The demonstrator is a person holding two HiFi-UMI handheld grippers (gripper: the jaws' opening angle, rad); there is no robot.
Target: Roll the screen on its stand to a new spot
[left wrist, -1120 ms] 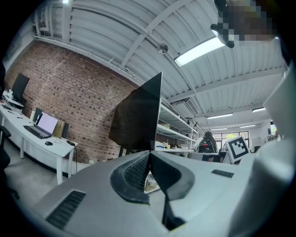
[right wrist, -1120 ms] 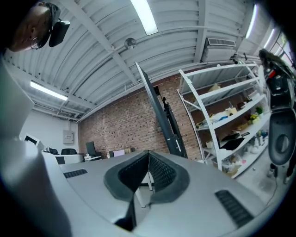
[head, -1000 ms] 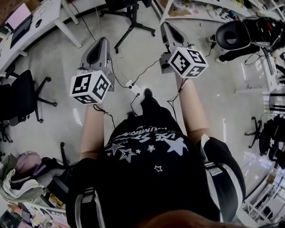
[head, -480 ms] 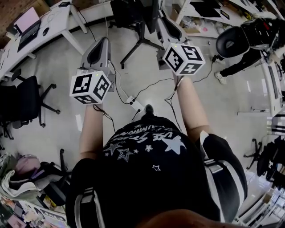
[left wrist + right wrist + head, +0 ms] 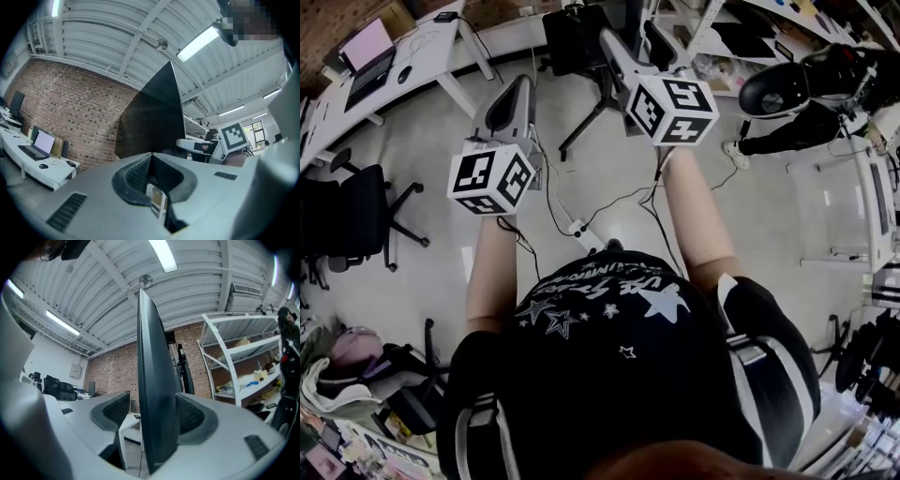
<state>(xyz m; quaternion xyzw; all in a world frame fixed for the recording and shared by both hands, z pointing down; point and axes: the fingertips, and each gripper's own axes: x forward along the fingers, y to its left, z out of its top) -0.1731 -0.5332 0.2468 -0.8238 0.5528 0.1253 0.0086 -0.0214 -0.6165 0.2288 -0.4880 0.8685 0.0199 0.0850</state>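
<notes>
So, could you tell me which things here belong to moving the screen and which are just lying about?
Job: screen, its edge between the opening jaws of the right gripper; stand; left gripper, shut, empty.
Lying about: office chair, laptop, floor power strip, white shelving.

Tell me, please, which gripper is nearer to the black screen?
Right. The right gripper has the edge of the screen between its opening jaws. The left gripper, jaws together, is off to the side, with the screen standing beyond its tips.
</notes>
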